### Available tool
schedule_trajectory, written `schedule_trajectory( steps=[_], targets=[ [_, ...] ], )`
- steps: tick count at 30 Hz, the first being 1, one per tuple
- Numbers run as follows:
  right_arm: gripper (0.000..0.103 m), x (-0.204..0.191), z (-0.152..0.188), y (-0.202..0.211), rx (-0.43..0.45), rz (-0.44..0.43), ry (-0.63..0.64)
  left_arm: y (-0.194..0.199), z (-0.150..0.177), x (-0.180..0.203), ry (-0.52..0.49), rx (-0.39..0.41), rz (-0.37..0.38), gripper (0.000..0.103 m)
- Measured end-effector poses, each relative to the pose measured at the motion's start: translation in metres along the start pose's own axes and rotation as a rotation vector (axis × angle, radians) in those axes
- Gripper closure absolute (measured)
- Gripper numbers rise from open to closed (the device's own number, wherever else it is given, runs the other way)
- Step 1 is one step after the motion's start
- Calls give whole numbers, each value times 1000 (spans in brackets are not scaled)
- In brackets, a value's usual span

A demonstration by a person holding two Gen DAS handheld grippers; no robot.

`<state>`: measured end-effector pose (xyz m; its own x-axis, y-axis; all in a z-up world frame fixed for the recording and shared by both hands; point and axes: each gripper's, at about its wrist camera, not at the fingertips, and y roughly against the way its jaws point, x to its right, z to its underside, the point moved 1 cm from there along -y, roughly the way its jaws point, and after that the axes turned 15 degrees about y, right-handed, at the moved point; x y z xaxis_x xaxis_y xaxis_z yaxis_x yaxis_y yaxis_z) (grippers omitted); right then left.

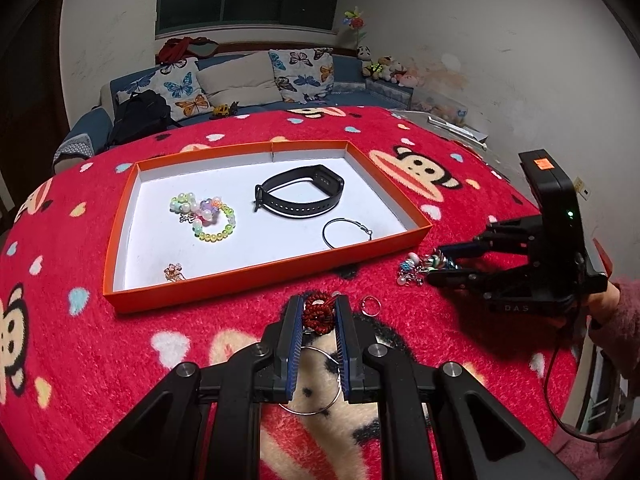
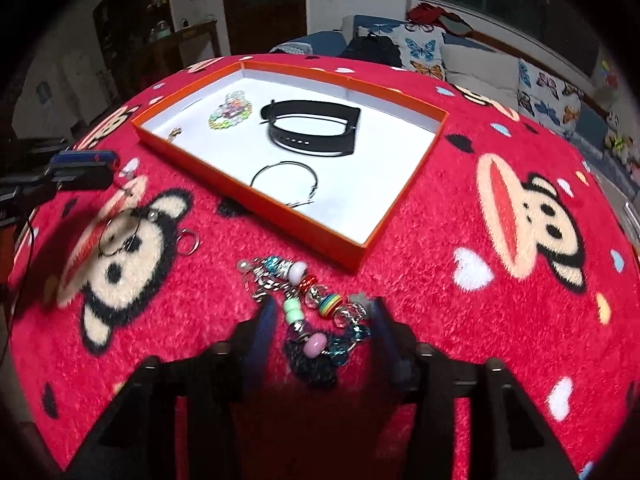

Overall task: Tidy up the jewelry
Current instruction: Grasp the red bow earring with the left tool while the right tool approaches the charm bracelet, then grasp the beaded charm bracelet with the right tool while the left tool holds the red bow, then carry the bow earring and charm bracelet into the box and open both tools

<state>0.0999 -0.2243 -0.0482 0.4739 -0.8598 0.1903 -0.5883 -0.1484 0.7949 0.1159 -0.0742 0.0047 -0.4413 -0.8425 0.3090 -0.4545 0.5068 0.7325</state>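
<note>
Near the orange tray (image 1: 256, 276), left tongs (image 1: 319, 312) pinch a red knotted charm (image 1: 318, 315); right tongs (image 2: 322, 316), spread, straddle the beaded bracelet (image 2: 316, 300) on the table. Next: close, lift, transfer into tray.

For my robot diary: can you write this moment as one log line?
left gripper: shut on red knot charm | right gripper: around bead bracelet, not pressing | orange tray: watch band inside
</note>
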Motion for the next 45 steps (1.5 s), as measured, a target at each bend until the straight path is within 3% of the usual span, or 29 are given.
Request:
schedule_trajectory(
  steps=[9, 10, 11, 23, 36, 45],
  targets=[
    [70, -8, 5, 15, 29, -19, -29, 8, -1, -1, 10, 20, -3, 87],
    [87, -8, 5, 17, 34, -17, -29, 9, -2, -1, 11, 23, -3, 87],
    [88, -9, 3, 21, 43, -15, -30, 11, -3, -2, 14, 27, -4, 87],
    [88, -1, -13, 50, 126, -28, -72, 19, -10, -4, 32, 50, -4, 87],
    [88, 36, -69, 85, 284, 35, -78, 19, -56, -6, 25, 106, -18, 87],
    [88, 54, -81, 46, 264, -4, -114, -28, -74, -27, 51, 47, -44, 87]
  ],
)
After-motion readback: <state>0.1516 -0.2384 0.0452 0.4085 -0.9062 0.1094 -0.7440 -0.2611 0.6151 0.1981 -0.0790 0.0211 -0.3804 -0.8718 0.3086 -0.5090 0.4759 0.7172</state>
